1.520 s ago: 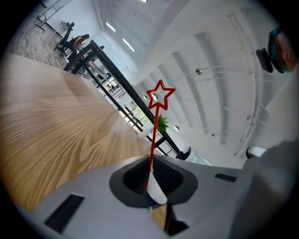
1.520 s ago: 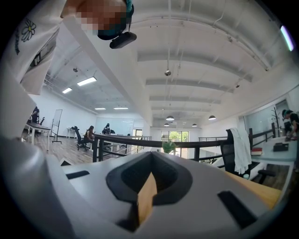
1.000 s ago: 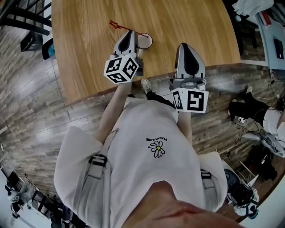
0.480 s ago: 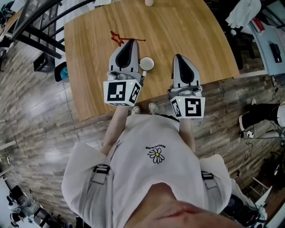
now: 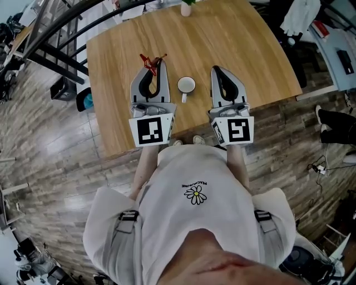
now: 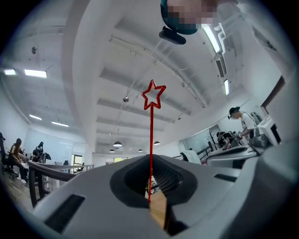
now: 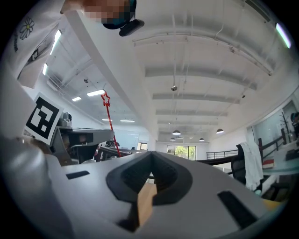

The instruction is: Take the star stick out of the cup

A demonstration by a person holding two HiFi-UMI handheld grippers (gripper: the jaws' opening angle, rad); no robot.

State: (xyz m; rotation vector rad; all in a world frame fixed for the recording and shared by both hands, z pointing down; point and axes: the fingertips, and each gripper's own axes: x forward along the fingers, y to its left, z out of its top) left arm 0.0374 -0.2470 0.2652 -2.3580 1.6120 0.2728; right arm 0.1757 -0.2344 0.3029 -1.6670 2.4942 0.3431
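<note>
My left gripper [image 5: 156, 65] is shut on the thin red star stick [image 5: 149, 60], which stands clear of the cup. In the left gripper view the stick [image 6: 151, 140] rises straight up from between the shut jaws [image 6: 149, 198] to its open star against the ceiling. The white cup [image 5: 186, 85] sits on the wooden table [image 5: 250, 50] between the two grippers, with nothing visible in it. My right gripper [image 5: 217, 72] hangs just right of the cup, shut and with nothing in it [image 7: 150, 176]. From the right gripper view the star stick [image 7: 108, 116] shows at the left.
A small pink pot [image 5: 186, 8] stands at the table's far edge. A dark railing [image 5: 50, 33] runs past the table's left side, and a blue object [image 5: 87, 101] lies on the floor below it. Both gripper views face the office ceiling.
The left gripper has moved left off the cup with the star stick in it. The stick has swung from sideways to in line with the jaws. The cup now sits between the grippers.
</note>
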